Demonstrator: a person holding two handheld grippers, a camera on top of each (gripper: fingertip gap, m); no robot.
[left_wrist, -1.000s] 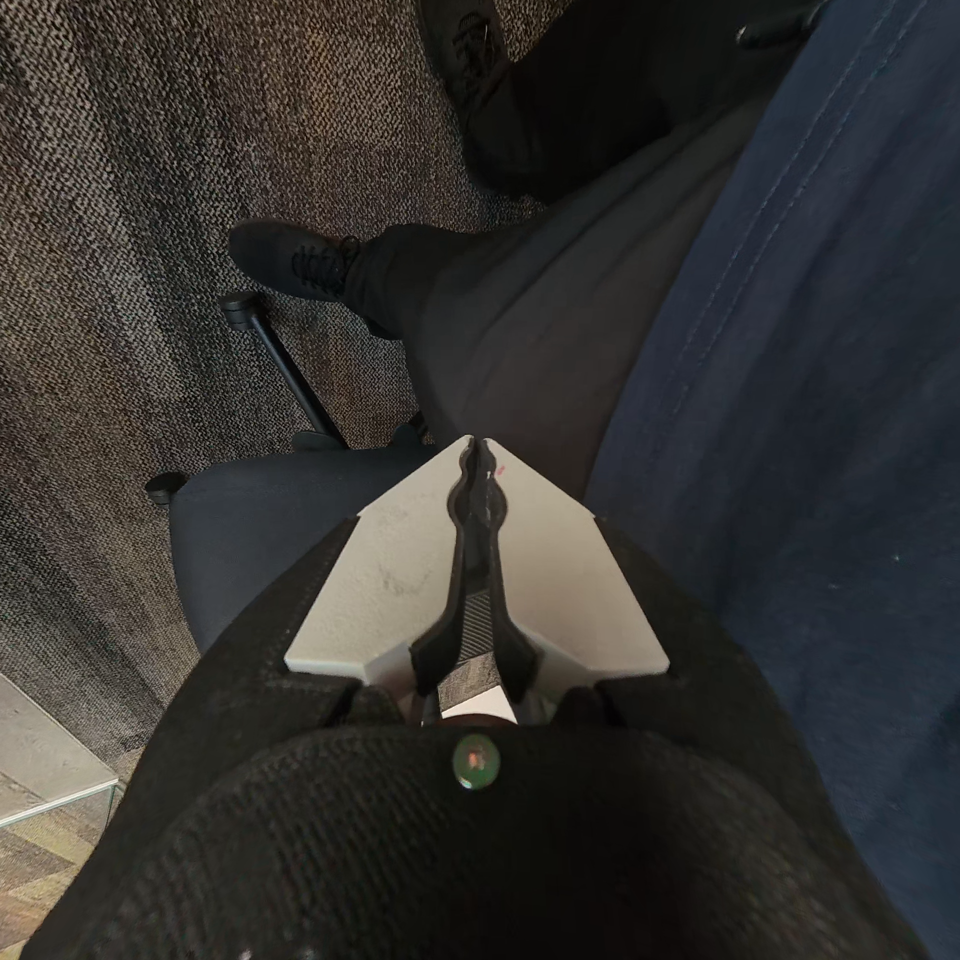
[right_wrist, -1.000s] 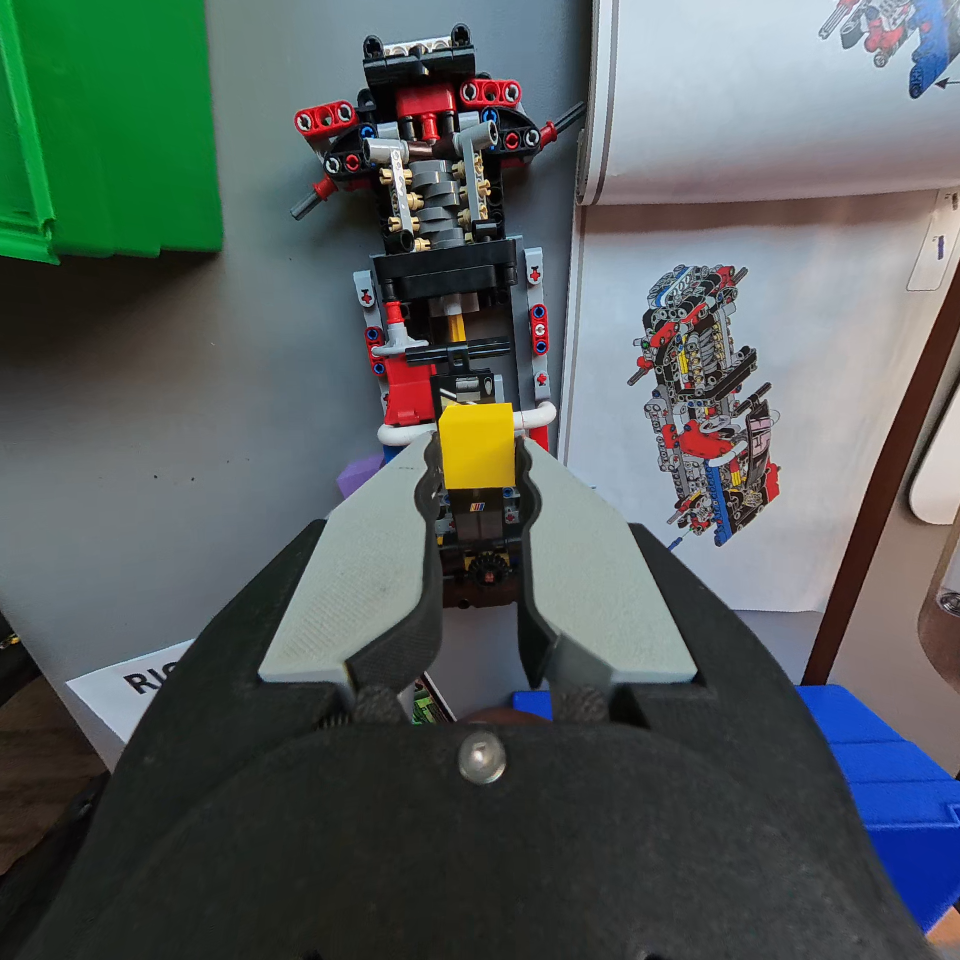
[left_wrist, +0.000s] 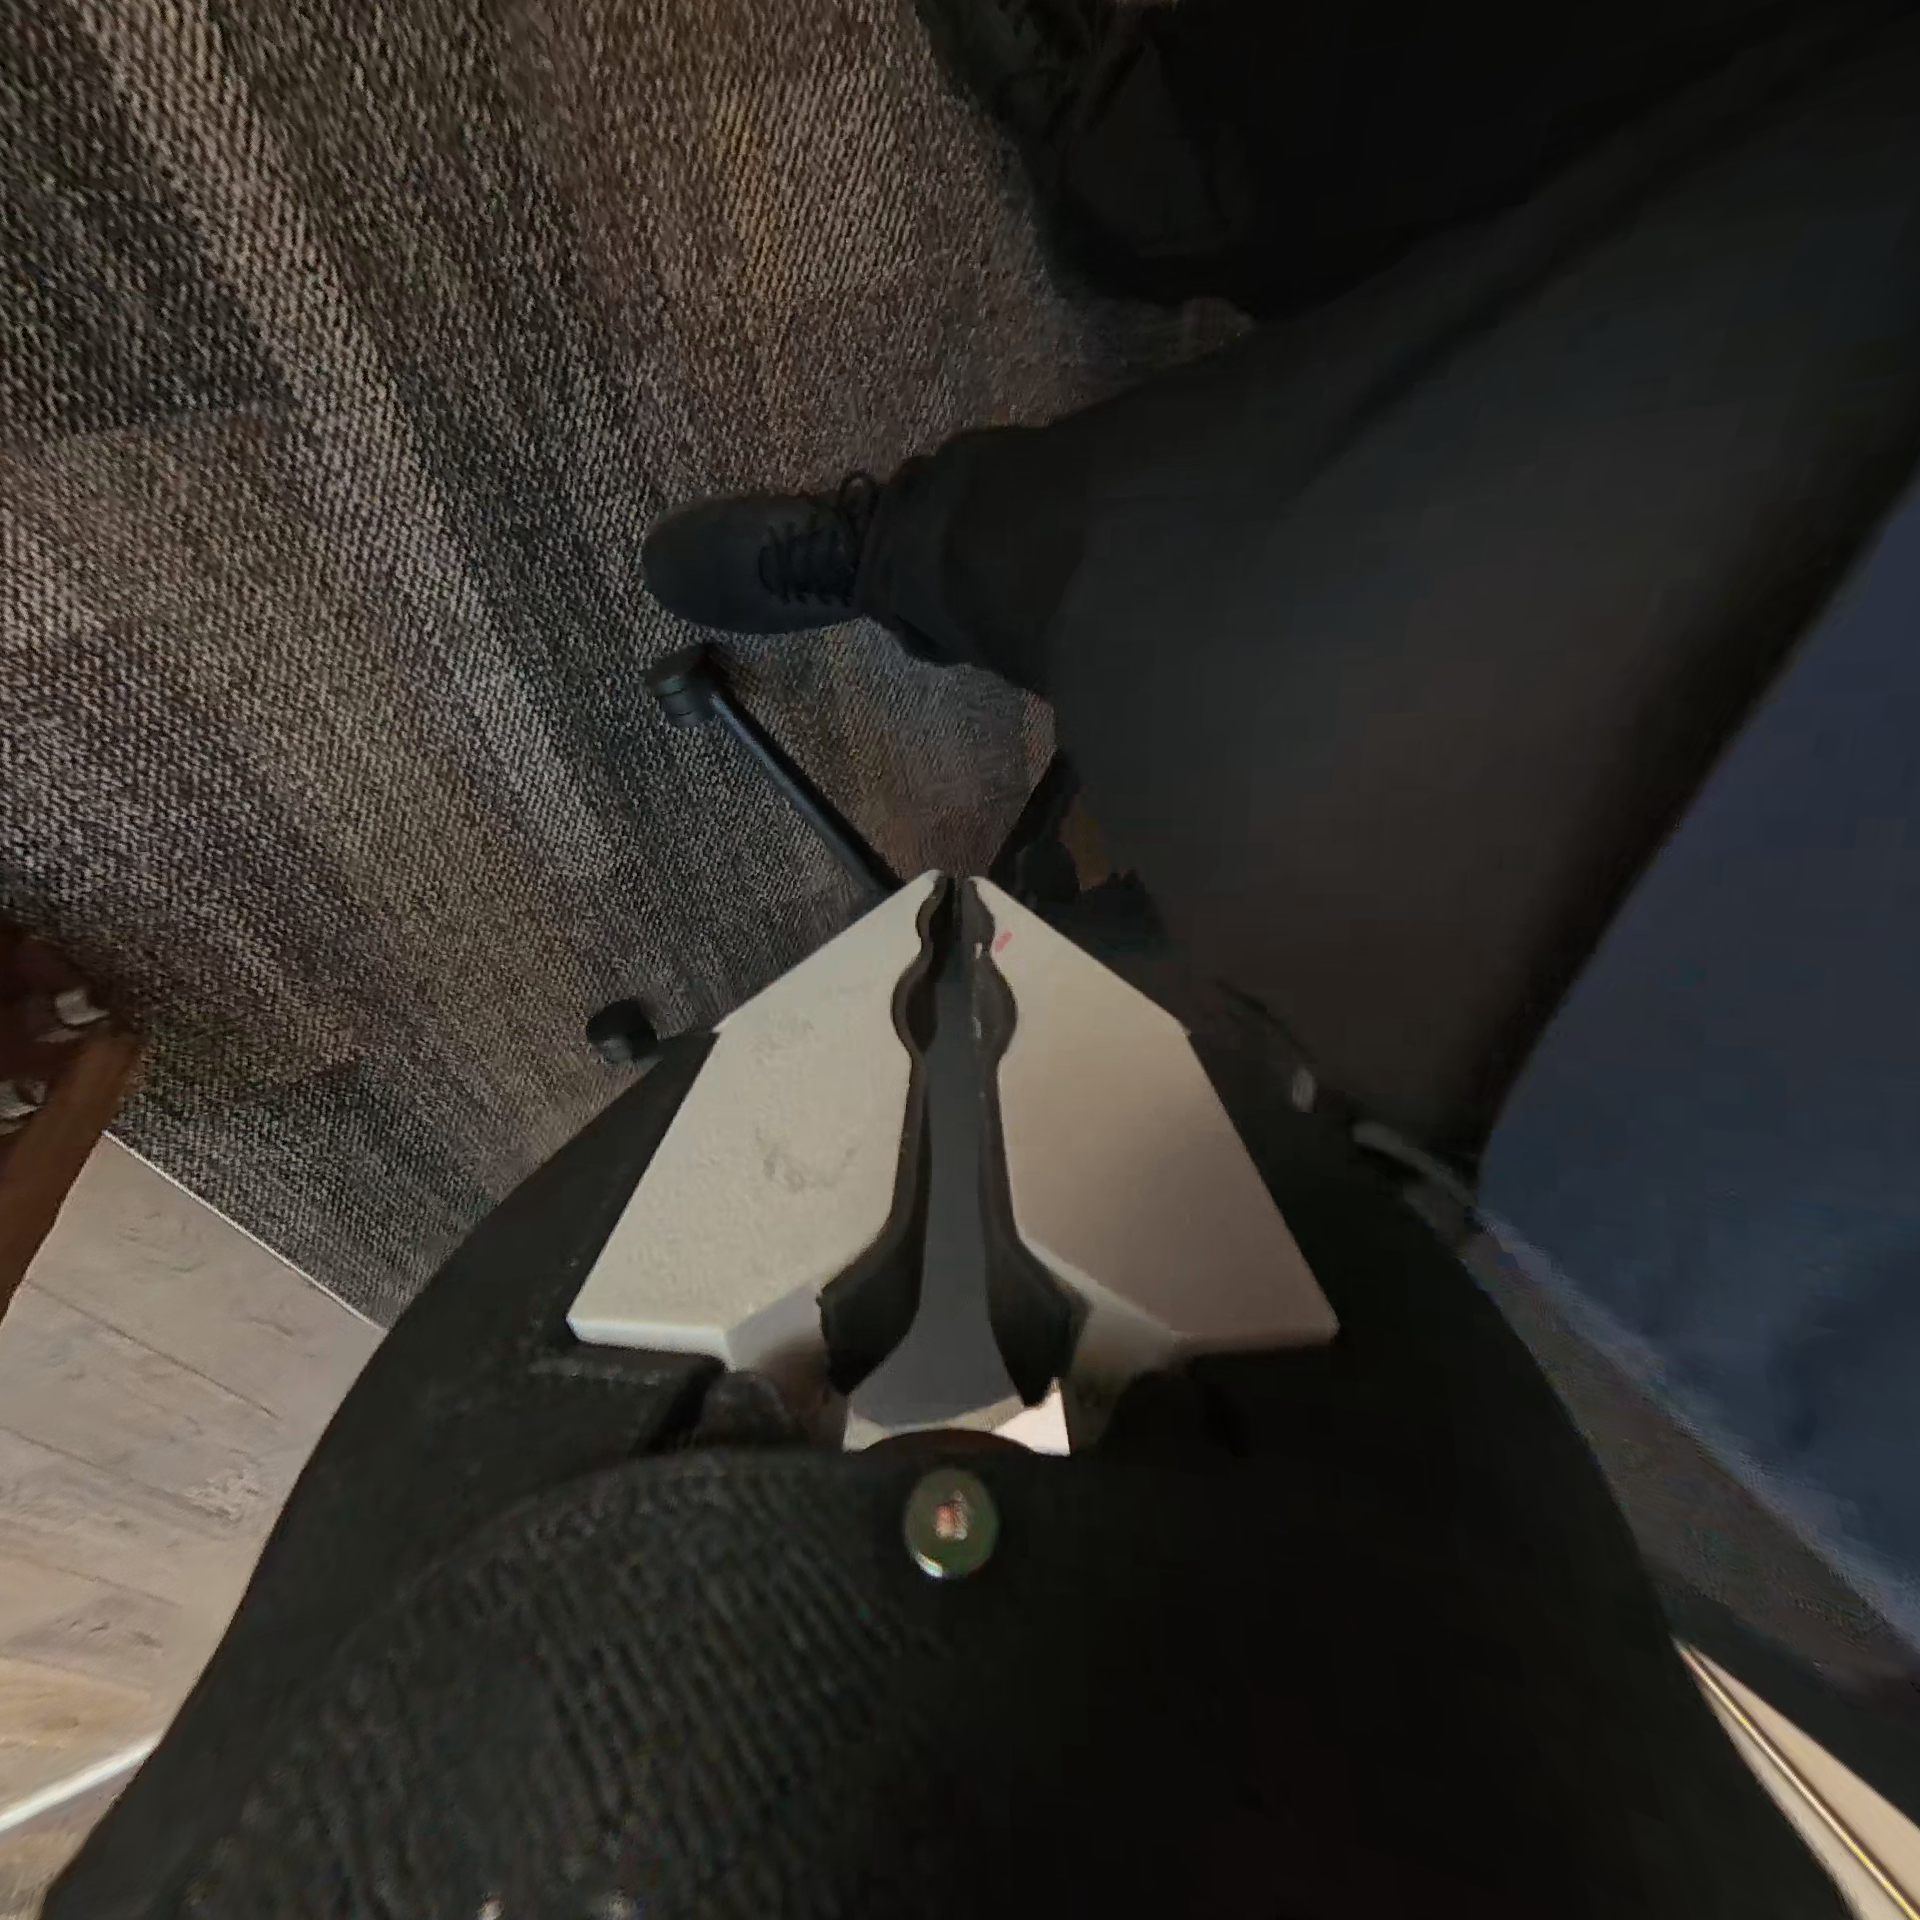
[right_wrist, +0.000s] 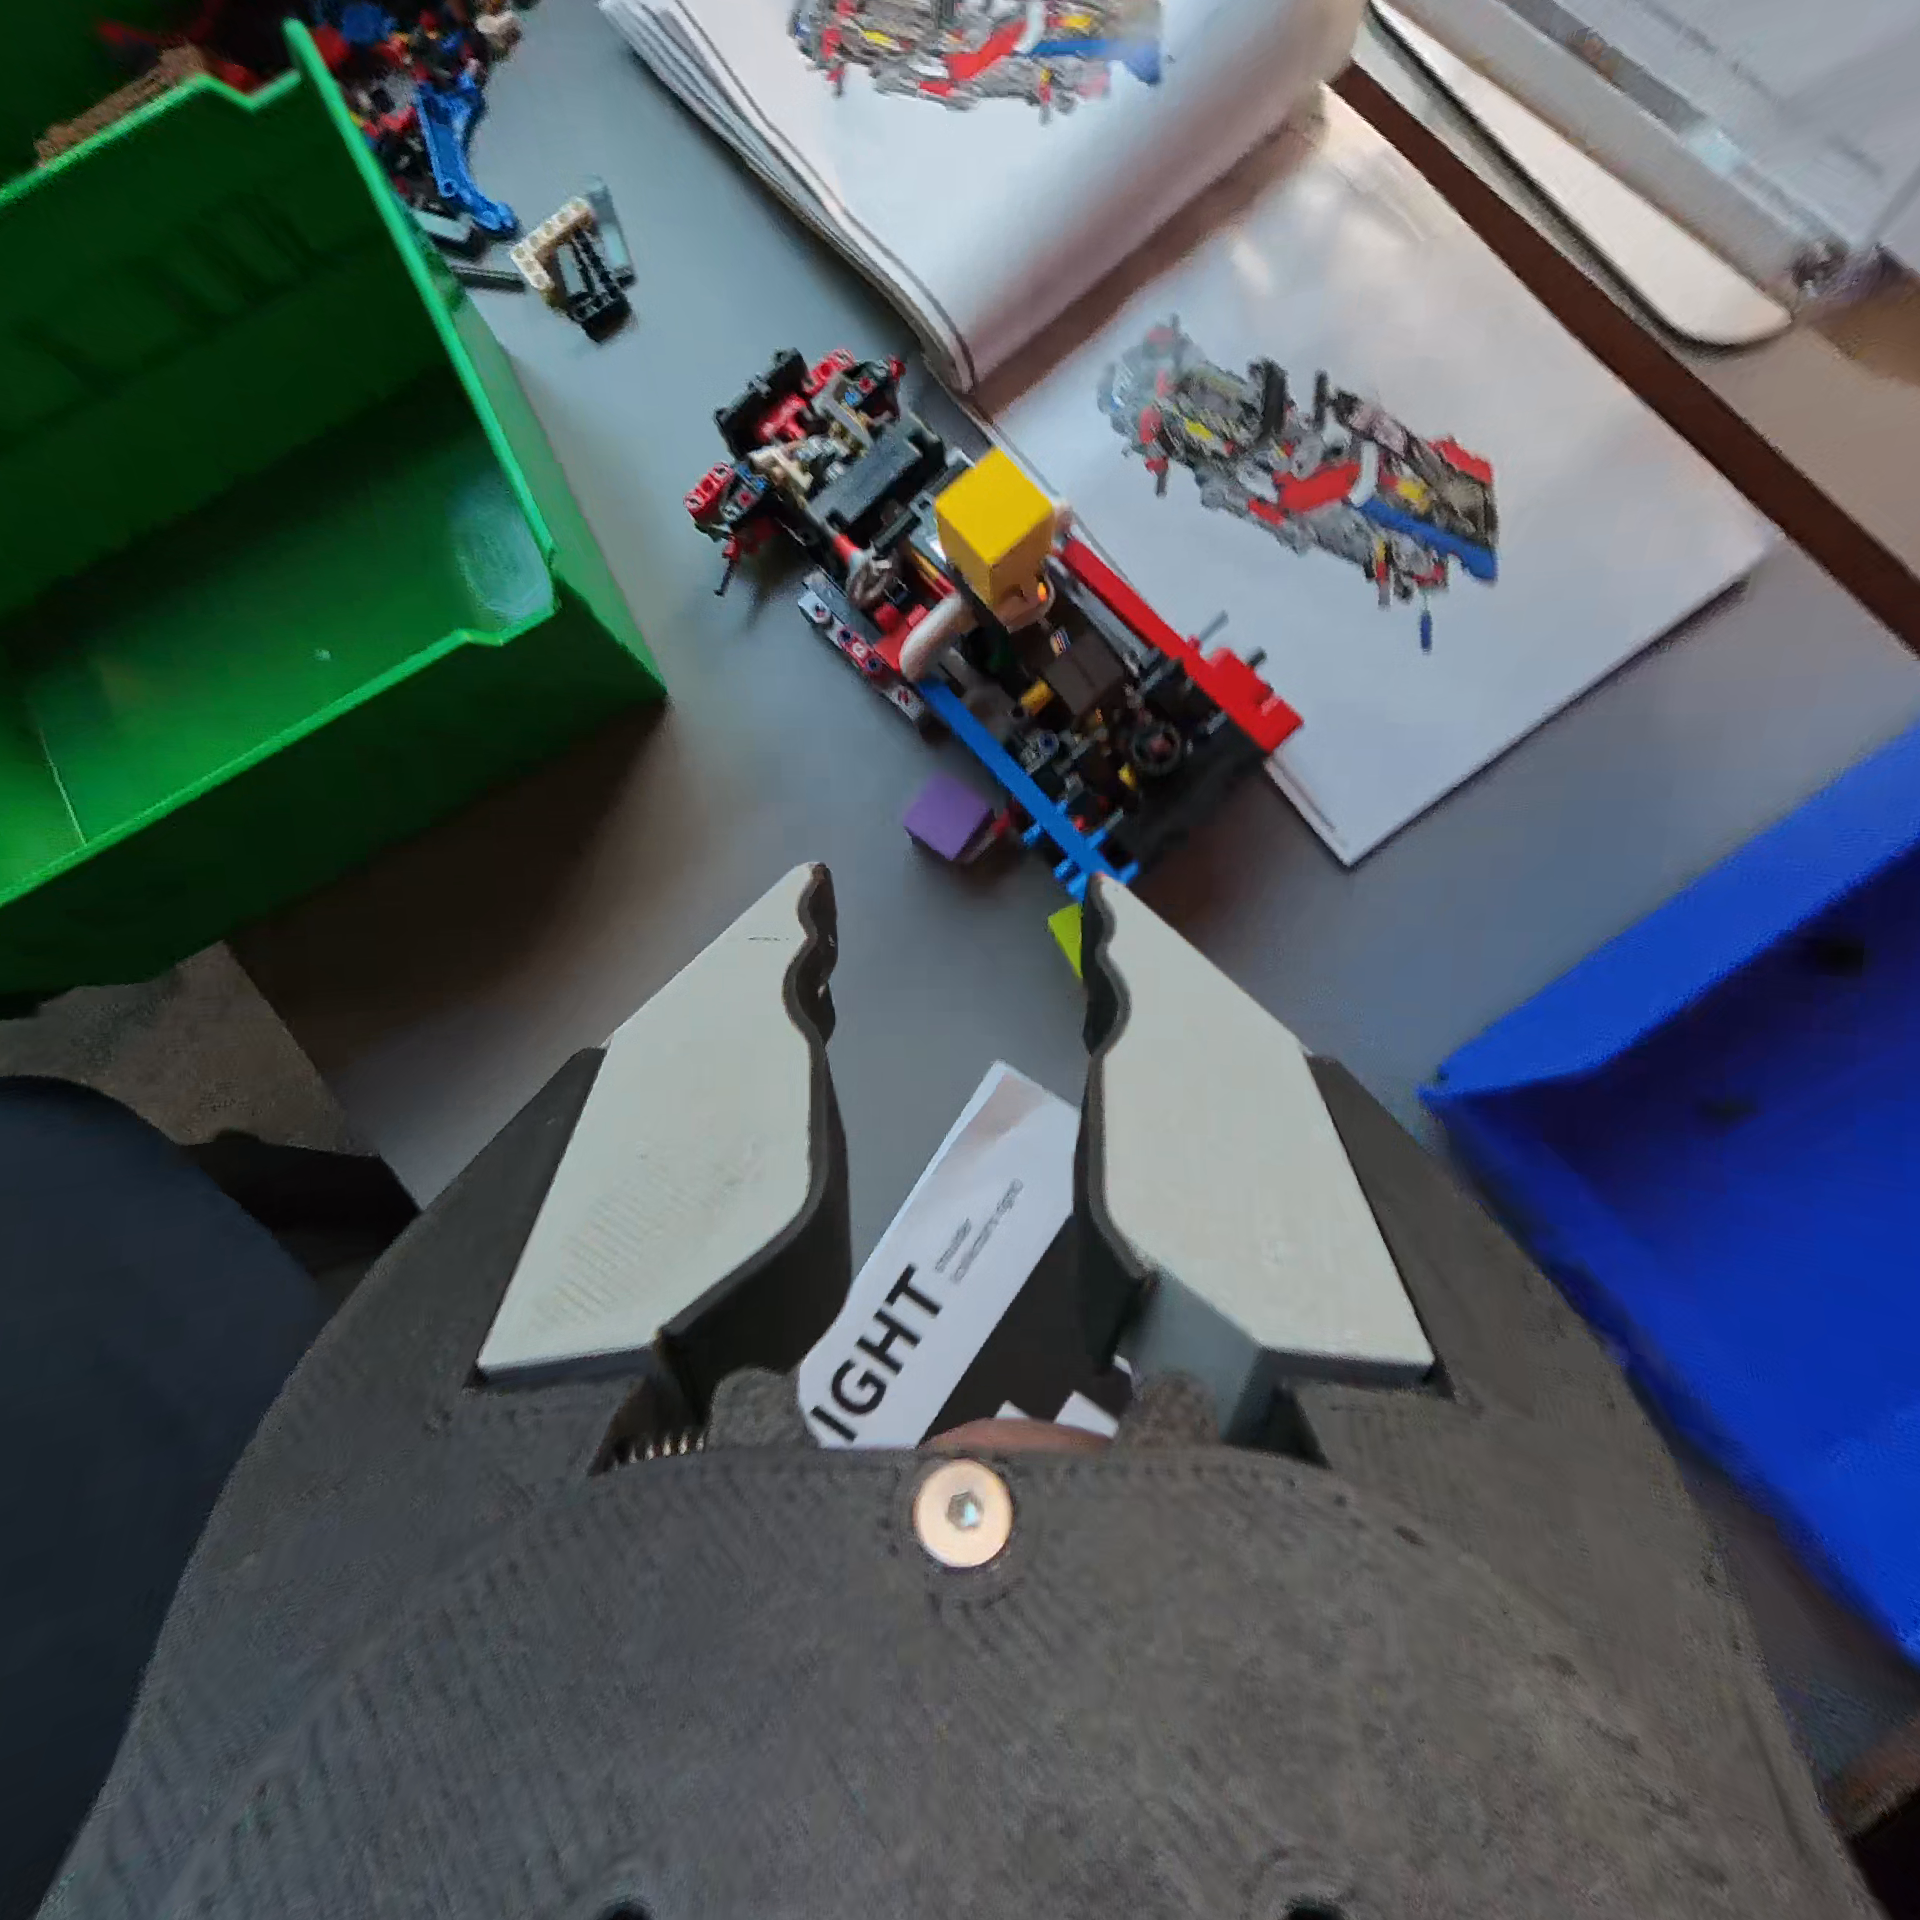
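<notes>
My right gripper is open and empty above the grey table, pulled back from a toy-brick vehicle chassis. A yellow cube sits on top of the chassis. A purple cube lies on the table beside the chassis, and a lime-green piece shows just inside my right fingertip. My left gripper is shut with nothing between its pads; it points down at a grey carpet, near a person's dark trouser leg and black shoe.
A green bin stands at the left and a blue bin at the right. An open instruction booklet lies behind the chassis. Loose bricks lie at the back. A white card lies under my right gripper. A chair leg crosses the carpet. My hands' fingertips stand some 60 centimeters from each other. My left tips are about 60 centimeters from the yellow cube, my right tips only 15 centimeters.
My right gripper opened, let go of the yellow cube on the chassis and drew back and up. My left gripper stayed shut and shifted over the carpet.
</notes>
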